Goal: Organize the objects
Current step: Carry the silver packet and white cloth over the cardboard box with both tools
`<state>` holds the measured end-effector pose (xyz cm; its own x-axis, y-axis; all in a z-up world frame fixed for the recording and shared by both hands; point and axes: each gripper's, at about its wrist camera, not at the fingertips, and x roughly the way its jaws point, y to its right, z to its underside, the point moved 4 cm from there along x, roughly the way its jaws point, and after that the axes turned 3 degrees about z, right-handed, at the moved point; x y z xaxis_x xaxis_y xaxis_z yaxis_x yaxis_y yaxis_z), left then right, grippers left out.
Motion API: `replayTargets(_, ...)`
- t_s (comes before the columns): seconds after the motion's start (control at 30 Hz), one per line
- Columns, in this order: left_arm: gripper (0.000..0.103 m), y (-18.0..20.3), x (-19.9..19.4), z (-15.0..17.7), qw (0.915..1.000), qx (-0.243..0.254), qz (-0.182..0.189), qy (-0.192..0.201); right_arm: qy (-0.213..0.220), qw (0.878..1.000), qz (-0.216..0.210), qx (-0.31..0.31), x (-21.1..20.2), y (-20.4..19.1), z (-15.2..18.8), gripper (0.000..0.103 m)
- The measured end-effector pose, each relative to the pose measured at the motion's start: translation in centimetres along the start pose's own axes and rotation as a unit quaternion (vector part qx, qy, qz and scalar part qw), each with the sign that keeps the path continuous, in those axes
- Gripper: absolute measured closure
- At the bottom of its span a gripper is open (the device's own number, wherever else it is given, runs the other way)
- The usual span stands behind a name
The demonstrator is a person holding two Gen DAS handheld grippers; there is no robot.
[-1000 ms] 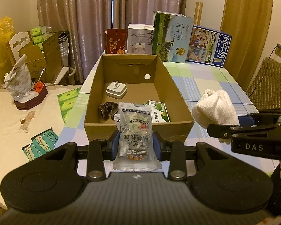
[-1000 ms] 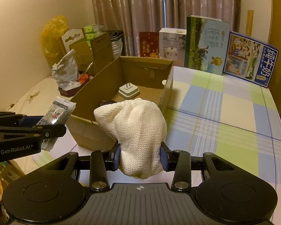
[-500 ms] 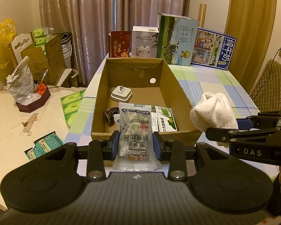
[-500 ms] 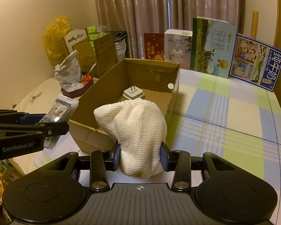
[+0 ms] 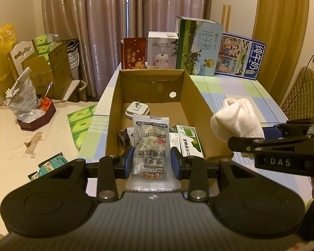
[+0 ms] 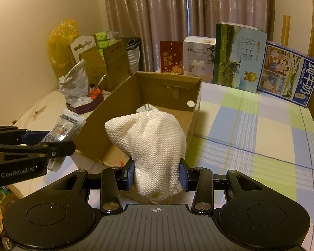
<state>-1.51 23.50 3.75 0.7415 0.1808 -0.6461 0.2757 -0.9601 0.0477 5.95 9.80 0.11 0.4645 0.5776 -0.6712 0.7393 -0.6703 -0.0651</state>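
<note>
Left wrist view is showing the table (image 5: pixel 236 87) carrying an open cardboard box (image 5: pixel 196 96) lying just ahead of both tools; the right tool (image 6: pixel 156 174) is gripping a white knitted cloth (image 6: pixel 150 138) beside the box's right wall, while the left tool (image 5: pixel 151 163) is clamping a snack packet (image 5: pixel 150 144) at its near edge
</note>
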Motion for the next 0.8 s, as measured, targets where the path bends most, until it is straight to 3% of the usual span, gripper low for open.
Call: replayTargets(0.8, 0.071, -2.4, 7.1, -5.1, 0.9997, 0.02, 0.012, -0.011, -0.008, 1.0, -0.006, 0.028, 6.5, 1.8, -5.8, 0.064)
